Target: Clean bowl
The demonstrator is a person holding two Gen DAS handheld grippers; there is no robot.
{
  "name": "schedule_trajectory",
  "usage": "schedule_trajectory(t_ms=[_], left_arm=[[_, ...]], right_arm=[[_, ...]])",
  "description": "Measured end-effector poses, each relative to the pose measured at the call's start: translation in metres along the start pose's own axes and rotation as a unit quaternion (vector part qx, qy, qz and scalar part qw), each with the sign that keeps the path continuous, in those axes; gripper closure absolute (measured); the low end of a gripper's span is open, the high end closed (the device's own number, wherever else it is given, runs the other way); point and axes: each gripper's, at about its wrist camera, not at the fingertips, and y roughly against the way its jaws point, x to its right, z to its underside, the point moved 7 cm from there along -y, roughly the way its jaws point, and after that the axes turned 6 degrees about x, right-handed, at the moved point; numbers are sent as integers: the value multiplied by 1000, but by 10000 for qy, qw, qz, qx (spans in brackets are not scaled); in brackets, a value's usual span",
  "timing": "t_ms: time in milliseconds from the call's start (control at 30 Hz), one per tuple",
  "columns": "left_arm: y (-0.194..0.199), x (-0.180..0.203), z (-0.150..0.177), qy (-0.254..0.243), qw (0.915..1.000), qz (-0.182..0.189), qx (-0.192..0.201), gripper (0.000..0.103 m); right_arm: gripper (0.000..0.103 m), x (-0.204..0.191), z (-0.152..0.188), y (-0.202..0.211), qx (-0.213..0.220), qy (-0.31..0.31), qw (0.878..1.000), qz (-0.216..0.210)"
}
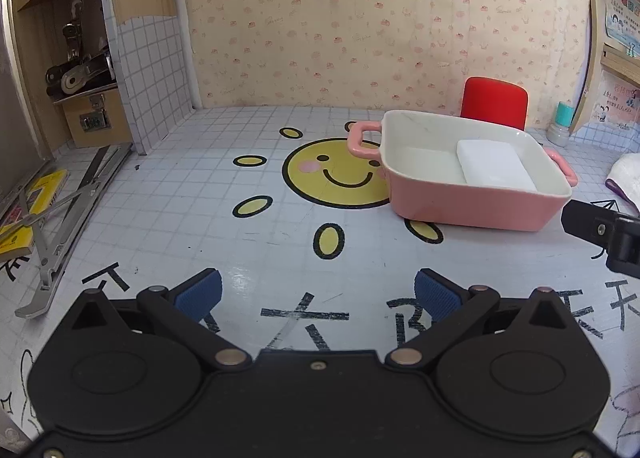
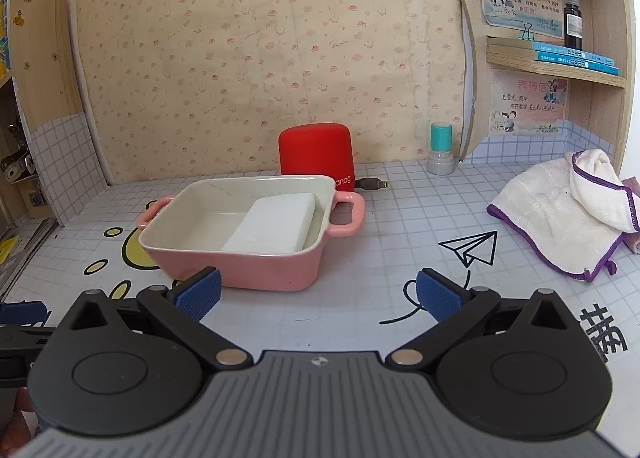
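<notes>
Two claws were seen spread wide and grasping nothing, the left claw (image 1: 318, 292) and the right claw (image 2: 318, 292) both hovering near over the worktop (image 2: 360, 306). The pink baking dish (image 2: 256, 234), taken as the bowl, stood on the worktop just beyond the right claw, to its left, with a white sponge block (image 2: 276, 224) lying in its right half. The dish was judged ceramic: stiff, fairly heavy, glazed and slippery, liable to chip. A hold on its loop handle (image 2: 350, 218) or rim was judged safest, while the sponge was judged light and soft. A white cloth (image 2: 560, 218) lay well apart at far right.
</notes>
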Motion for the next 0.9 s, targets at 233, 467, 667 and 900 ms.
schedule_trajectory(t_ms=[233,467,667,900], left_arm=[[3,4,-2,12,10000,39,74,0],[6,8,-3,-29,9999,73,129,0],[8,9,-6,-24,9998,88,161,0],[8,14,-5,-175,9997,31,165,0]], right_arm=[[0,3,-1,2,-4,-173,9999,2],[0,3,0,2,-12,-130,9999,31],[0,6,-1,2,13,-122,9999,67],[0,6,-1,3,65,37,9999,120]])
